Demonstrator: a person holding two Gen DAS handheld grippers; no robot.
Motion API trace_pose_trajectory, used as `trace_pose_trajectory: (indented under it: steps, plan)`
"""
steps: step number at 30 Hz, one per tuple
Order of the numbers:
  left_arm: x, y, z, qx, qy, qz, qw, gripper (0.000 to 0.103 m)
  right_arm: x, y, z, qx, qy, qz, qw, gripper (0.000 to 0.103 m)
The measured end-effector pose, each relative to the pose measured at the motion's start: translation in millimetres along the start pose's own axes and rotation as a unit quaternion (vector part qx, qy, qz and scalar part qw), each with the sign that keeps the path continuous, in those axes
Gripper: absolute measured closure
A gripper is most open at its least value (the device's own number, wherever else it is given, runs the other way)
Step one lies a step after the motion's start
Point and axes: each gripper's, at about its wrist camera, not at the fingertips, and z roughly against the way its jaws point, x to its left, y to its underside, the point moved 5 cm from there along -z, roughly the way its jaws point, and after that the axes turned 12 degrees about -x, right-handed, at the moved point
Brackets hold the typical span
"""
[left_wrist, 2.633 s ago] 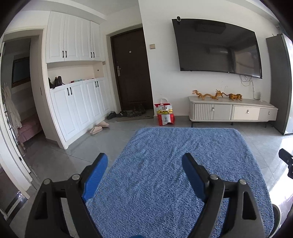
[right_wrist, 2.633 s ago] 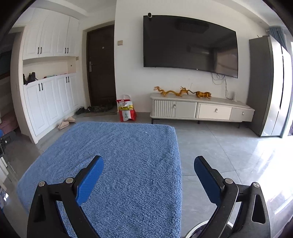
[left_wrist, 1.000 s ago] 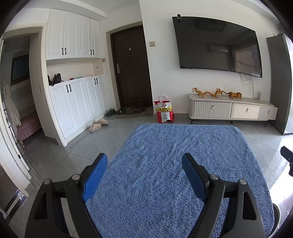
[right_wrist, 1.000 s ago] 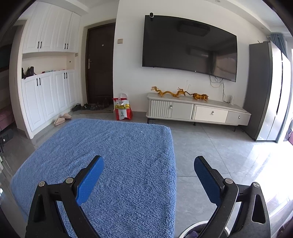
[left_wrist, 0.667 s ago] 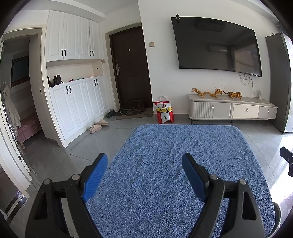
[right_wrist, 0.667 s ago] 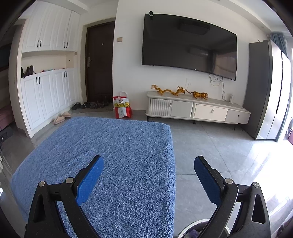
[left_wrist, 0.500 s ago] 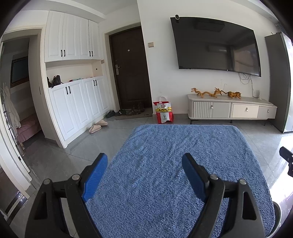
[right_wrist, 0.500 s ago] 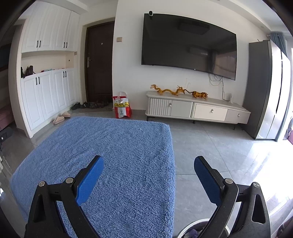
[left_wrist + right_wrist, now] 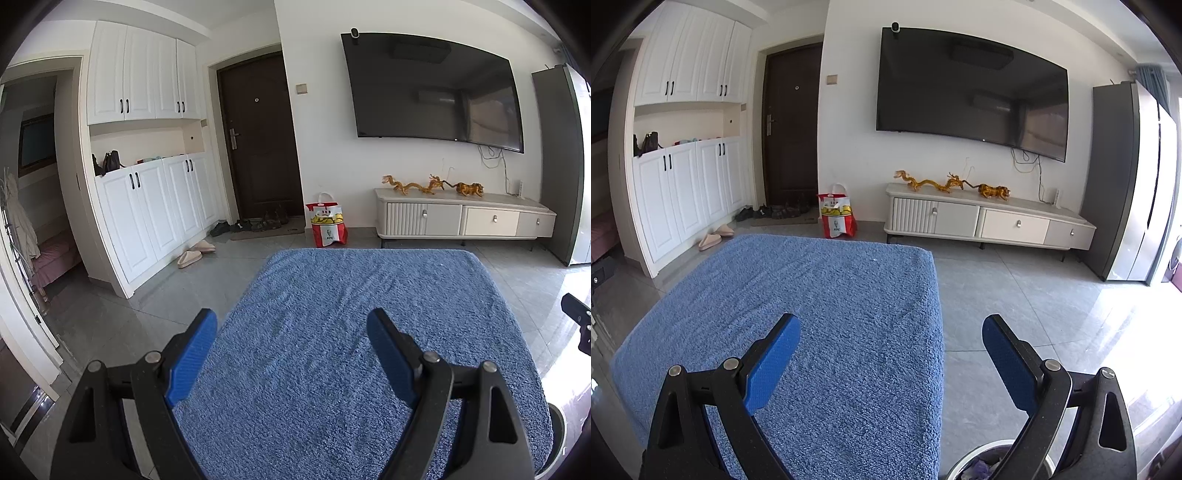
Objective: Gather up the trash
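My left gripper (image 9: 291, 317) is open, its blue pads wide apart with nothing between them, and it hovers over a blue towel-covered surface (image 9: 351, 295). My right gripper (image 9: 890, 319) is also open and empty, over the right edge of the same blue surface (image 9: 812, 295). A round trash bin (image 9: 975, 458) with crumpled scraps inside sits on the floor just below the right gripper; its rim (image 9: 556, 435) peeks in at the lower right of the left wrist view. I see no loose trash on the blue surface apart from a tiny white speck (image 9: 873, 259).
A red and white paper bag (image 9: 327, 225) stands by the far wall next to a dark door (image 9: 258, 140). A low TV cabinet (image 9: 990, 221) carries golden figurines under a wall TV (image 9: 971, 92). White cupboards (image 9: 155, 206) and slippers (image 9: 194, 253) are at left, a grey fridge (image 9: 1119, 177) at right.
Both grippers stay open and empty. Since the earliest frames the views have shifted slightly and more of the bin's rim shows under the right gripper; in the last second nothing moves.
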Motion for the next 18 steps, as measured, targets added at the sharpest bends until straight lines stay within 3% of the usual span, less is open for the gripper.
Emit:
trace_pose_trajectory:
  steps: [18]
  plan:
    - [-1.0, -0.1, 9.8, -0.005, 0.005, 0.000, 1.0000, 0.020, -5.7, -2.5, 7.3, -0.007, 0.003, -0.001, 1.000, 0.005]
